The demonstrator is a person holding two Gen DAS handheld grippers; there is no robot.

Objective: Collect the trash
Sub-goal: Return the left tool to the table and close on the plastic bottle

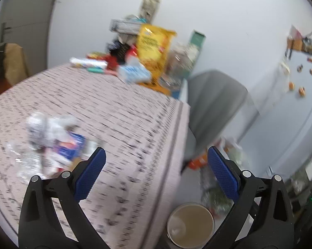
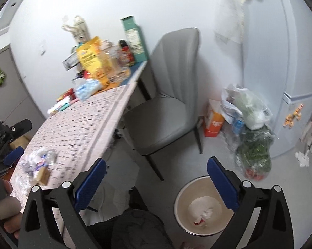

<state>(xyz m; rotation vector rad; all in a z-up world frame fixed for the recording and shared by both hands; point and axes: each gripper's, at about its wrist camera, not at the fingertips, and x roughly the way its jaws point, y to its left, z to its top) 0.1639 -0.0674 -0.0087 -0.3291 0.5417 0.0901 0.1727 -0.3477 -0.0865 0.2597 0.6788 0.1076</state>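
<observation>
A pile of trash (image 1: 50, 143), crumpled white paper, a blue-and-white wrapper and clear plastic, lies on the patterned tablecloth (image 1: 118, 112). My left gripper (image 1: 156, 172) is open and empty over the table's right edge, just right of the pile. A beige waste bin (image 1: 190, 225) stands on the floor below it. In the right wrist view the bin (image 2: 183, 205) holds a few scraps of white and red trash (image 2: 204, 214). My right gripper (image 2: 156, 178) is open and empty above the floor, with the bin under its right finger. The trash pile (image 2: 39, 159) lies to its left.
Groceries crowd the table's far end: a yellow bag (image 2: 94, 60), a teal carton (image 2: 133, 37), a tissue pack (image 2: 87, 89). A grey chair (image 2: 166, 95) stands beside the table. Plastic bags of greens (image 2: 253, 145) and an orange box (image 2: 213, 118) sit on the floor by a white fridge (image 2: 280, 66).
</observation>
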